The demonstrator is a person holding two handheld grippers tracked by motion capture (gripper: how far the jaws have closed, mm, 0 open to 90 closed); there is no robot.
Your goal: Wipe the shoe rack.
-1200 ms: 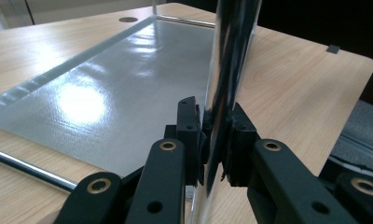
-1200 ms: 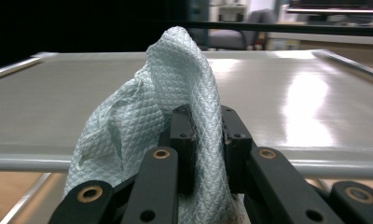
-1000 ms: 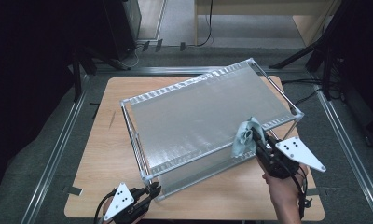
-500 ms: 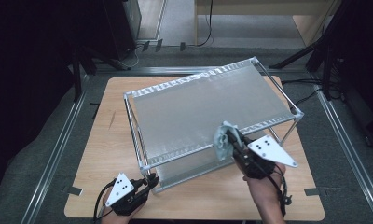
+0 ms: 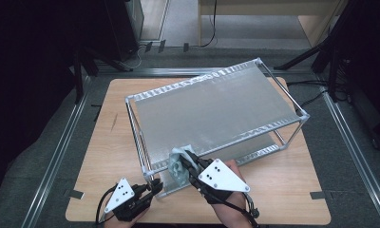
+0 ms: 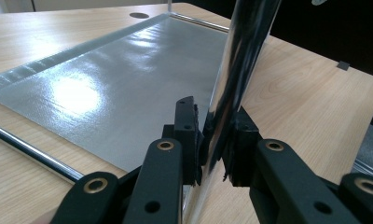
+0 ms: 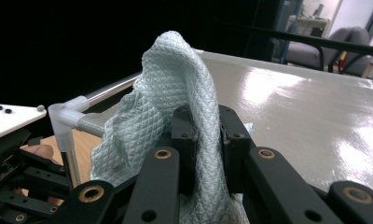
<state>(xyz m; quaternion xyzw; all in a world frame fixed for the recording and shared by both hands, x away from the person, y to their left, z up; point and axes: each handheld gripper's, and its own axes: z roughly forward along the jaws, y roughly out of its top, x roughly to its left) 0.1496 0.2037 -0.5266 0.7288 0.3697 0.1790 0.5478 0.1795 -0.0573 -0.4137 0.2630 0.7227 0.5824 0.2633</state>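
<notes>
Dark floor and black stands ring a pale wooden desk (image 5: 102, 156), on which a two-tier metal rack (image 5: 212, 109) stands at an angle, its silvery top shelf shining under the lights. At the rack's near corner the left gripper (image 5: 152, 189) lies low on the desk, its jaws pinched on the chrome corner post (image 6: 236, 70); the left gripper view shows both pads pressed against that post, with the bottom shelf (image 6: 105, 88) stretching away behind it. Just to its right, the right gripper (image 5: 184, 164) sits at the front edge of the top shelf, jaws closed on a pale green cloth (image 5: 177, 166). In the right gripper view the cloth (image 7: 175, 93), quilted in a diamond pattern, bunches up above the jaws and hangs down to their left, beside the rack's white corner joint (image 7: 63, 114). Each gripper carries a grey three-cornered plate on top.
</notes>
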